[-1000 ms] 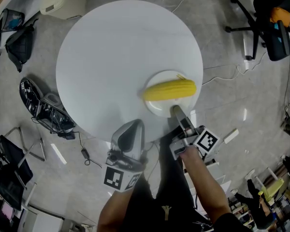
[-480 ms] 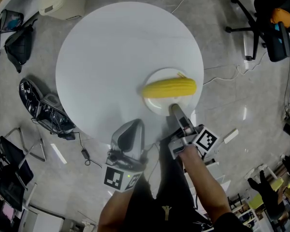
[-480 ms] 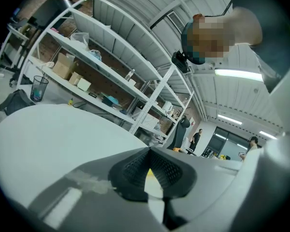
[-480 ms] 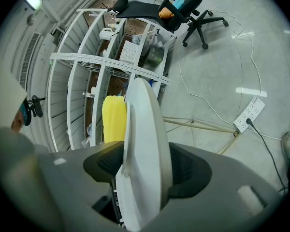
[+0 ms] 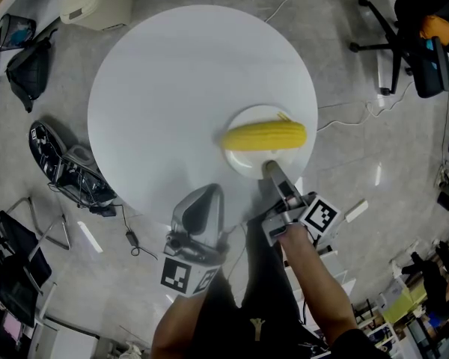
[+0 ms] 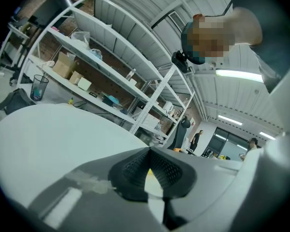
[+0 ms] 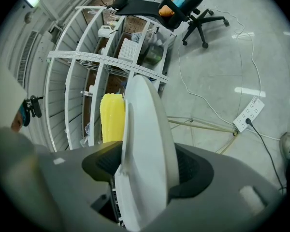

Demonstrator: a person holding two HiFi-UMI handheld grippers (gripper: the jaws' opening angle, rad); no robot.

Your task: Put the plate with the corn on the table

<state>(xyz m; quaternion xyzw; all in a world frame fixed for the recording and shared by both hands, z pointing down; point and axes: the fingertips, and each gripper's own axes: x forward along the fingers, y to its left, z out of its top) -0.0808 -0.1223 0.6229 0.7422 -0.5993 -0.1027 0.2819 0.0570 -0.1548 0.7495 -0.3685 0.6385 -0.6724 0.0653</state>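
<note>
Desk: a round white desk [image 5: 172,88] stood on a grey floor [image 5: 359,126].
Plate: a round white plate [image 5: 241,167] lay flat on the desk, close to its near right edge.
Corn: a yellow corn cob [image 5: 264,135] lay on the plate, running left to right across its far half and reaching almost from rim to rim.
Right gripper: the right gripper [image 5: 272,170] reached in from the near edge of the desk to the plate's near rim.
Right fingers: the fingers [image 7: 195,170] were opening; the plate's rim sat between them, with a dark gap showing on the corn side, so they no longer clamped it.
Left gripper: the left gripper [image 5: 203,197] hung over the near edge of the desk, to the left of the plate and apart from it.
Left fingers: in the left gripper view their tips met, closed on nothing.
Floor to the right: a black office chair [image 5: 404,43] and a white power strip [image 5: 357,210] with its cable.
Floor to the left: black bags [image 5: 67,167] lay just beside the left edge of the desk.
</note>
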